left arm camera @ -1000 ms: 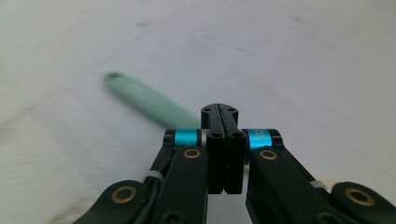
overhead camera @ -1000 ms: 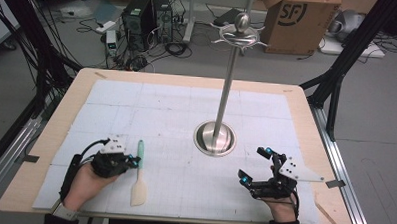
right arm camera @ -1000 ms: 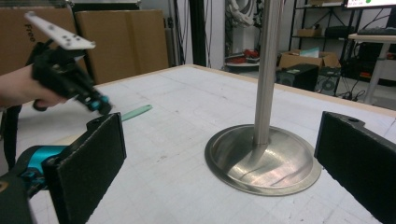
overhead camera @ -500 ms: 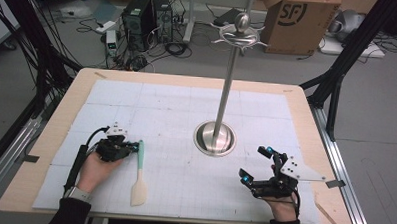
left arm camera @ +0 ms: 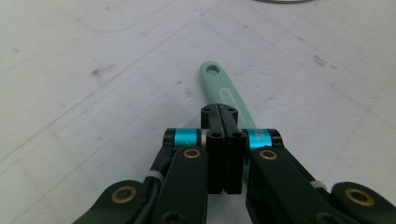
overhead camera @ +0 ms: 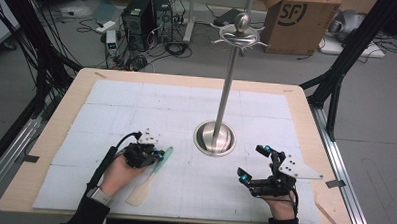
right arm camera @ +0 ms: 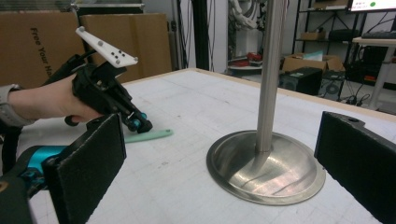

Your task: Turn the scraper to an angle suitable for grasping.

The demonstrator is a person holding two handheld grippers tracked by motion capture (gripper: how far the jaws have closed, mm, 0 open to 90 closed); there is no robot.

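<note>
A spatula [overhead camera: 145, 186] with a mint-green handle [left arm camera: 219, 84] and a pale blade lies flat on the white mat at front left. My left gripper [overhead camera: 156, 153] is over the handle, its jaws pressed together with no gap, and the handle runs under the tips [left arm camera: 224, 112]. I cannot tell if the tips touch it. My right gripper [overhead camera: 251, 162] is held at front right with its jaws wide apart and nothing between them. The right gripper view looks past the black pads [right arm camera: 100, 154] to the left gripper [right arm camera: 137, 123] and the spatula [right arm camera: 149, 136].
A metal stand with a round base [overhead camera: 214, 137] and a tall pole [overhead camera: 227, 83] topped by hooks rises from the middle of the mat. The wooden table edge [overhead camera: 50, 137] frames the mat. Boxes, computers and cables lie on the floor beyond.
My left gripper has moved right and forward from beside the spatula to over its handle. The spatula and my right gripper have stayed where they were.
</note>
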